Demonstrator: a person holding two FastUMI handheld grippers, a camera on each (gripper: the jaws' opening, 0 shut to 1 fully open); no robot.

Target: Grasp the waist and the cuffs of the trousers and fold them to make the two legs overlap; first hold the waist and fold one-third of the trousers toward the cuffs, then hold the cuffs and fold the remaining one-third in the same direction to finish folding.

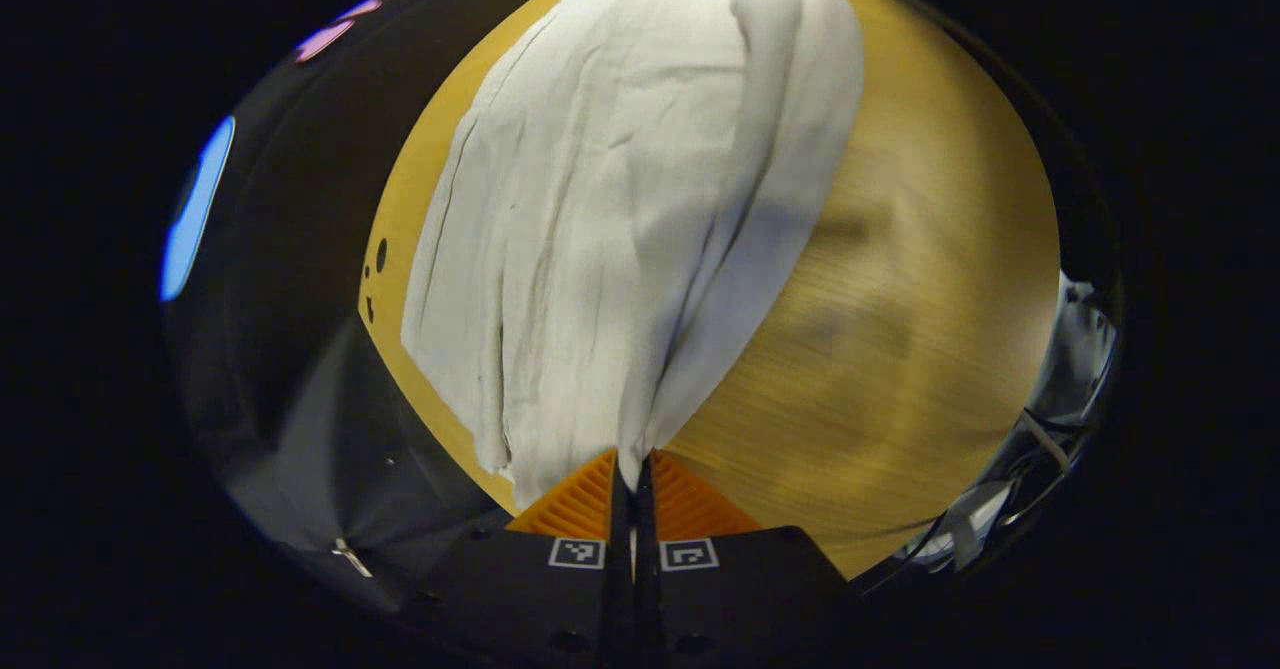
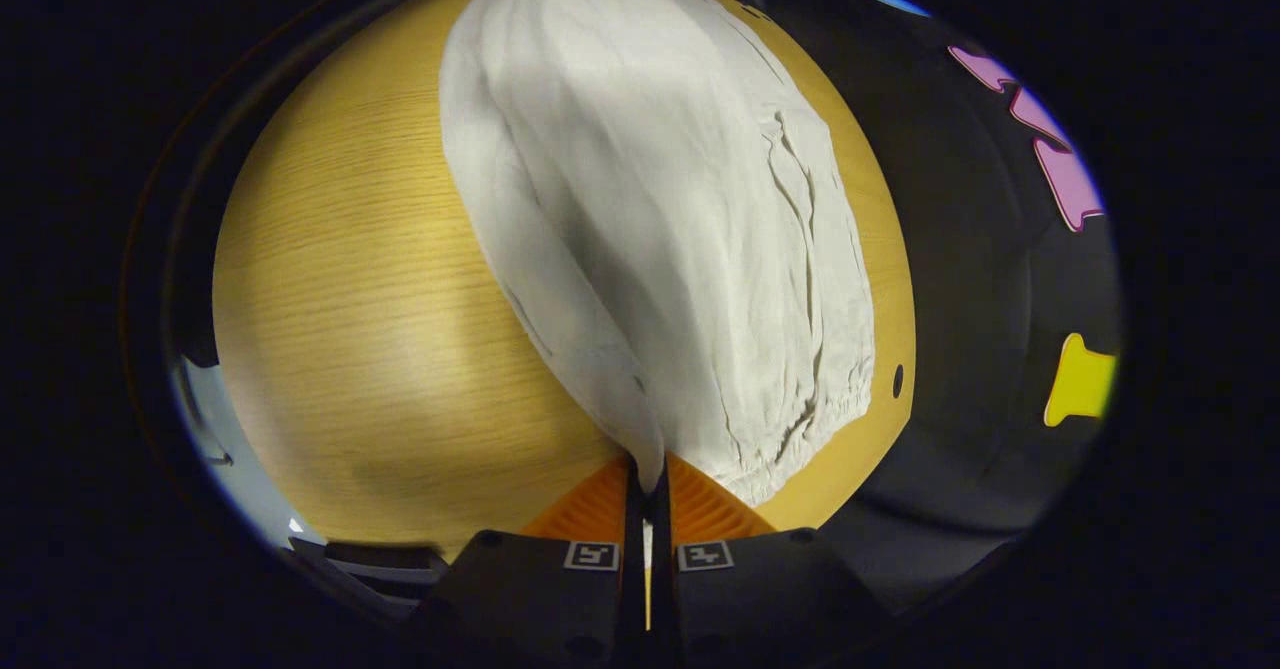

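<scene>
Trousers, pale grey crumpled cloth point(image 1: 620, 219), lie on my wooden tabletop point(image 1: 900, 349); left gripper point(image 1: 632, 474) and right gripper point(image 2: 648, 479) fingers each pinch an edge; I judge leg overlap underway, thirds remaining.

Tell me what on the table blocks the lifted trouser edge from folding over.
Nothing visible. Both the left gripper and right gripper pinch the trousers; the table beside them is bare wood.

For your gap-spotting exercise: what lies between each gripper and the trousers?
Nothing. The left gripper is shut on the trousers in the left gripper view, and the right gripper likewise in the right gripper view; the cloth runs straight into each.
</scene>
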